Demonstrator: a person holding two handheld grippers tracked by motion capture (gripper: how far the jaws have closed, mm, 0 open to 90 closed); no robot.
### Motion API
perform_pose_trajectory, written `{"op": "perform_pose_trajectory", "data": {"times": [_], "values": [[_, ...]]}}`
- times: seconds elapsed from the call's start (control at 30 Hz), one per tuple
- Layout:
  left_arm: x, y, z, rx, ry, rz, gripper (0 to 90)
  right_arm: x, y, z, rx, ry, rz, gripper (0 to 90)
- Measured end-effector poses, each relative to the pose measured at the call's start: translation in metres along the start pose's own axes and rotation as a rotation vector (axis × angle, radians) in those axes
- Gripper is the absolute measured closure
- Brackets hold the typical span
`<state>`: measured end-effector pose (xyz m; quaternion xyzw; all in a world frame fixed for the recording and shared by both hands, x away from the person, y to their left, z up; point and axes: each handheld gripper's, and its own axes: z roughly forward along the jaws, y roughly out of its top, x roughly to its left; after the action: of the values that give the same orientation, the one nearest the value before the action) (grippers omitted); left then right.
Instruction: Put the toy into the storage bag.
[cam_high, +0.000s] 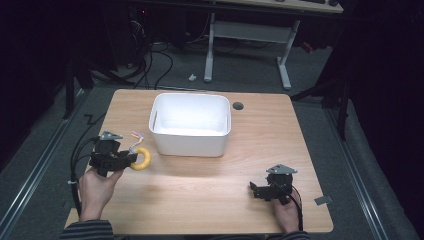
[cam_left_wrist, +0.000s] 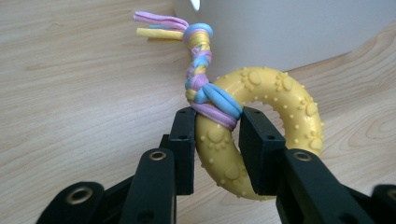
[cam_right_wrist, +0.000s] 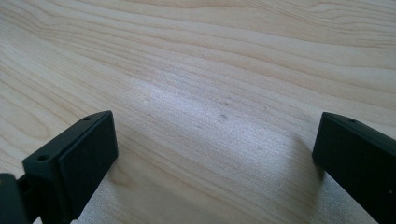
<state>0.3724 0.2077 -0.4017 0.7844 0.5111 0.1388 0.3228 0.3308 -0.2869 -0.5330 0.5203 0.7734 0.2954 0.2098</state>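
I have the yellow ring toy (cam_left_wrist: 261, 135) pinched in my left tongs (cam_left_wrist: 217, 140): the two black jaws press on either side of its knobbly rubber body, right where the braided rope (cam_left_wrist: 201, 74) of pink, blue and yellow strands is knotted round it. The rope stands up from the knot and ends in loose frayed strips pointing away to the left in the left gripper view. From the high view, the ring toy (cam_high: 141, 159) sits at the tip of the left tongs (cam_high: 129, 159) over the near left part of the worktop (cam_high: 200, 180), just off the near left corner of the white tub (cam_high: 190, 125). Whether the ring touches the wood I cannot tell. The tub stands upright near the middle of the worktop, towards the far side, and its inside looks bare white.

My right tongs (cam_high: 255, 189) are well apart from all that, low over the near right part of the worktop. In the right gripper view their jaws stand wide, with bare pale wood (cam_right_wrist: 210, 93) between them and nothing gripped.
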Motion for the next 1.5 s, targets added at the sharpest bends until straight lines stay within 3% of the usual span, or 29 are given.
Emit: {"op": "perform_pose_trajectory", "data": {"times": [0.4, 0.77, 1.5], "values": [[0.0, 0.014, -0.007, 0.012, 0.004, 0.02, 67.4, 0.0, 0.0, 0.0, 0.0, 0.0, 0.0, 0.0], [-0.001, 0.031, -0.016, -0.015, 0.001, 0.03, 67.5, 0.0, 0.0, 0.0, 0.0, 0.0, 0.0, 0.0], [-0.012, 0.061, -0.012, -0.012, -0.028, 0.05, 67.5, 0.0, 0.0, 0.0, 0.0, 0.0, 0.0, 0.0]]}}
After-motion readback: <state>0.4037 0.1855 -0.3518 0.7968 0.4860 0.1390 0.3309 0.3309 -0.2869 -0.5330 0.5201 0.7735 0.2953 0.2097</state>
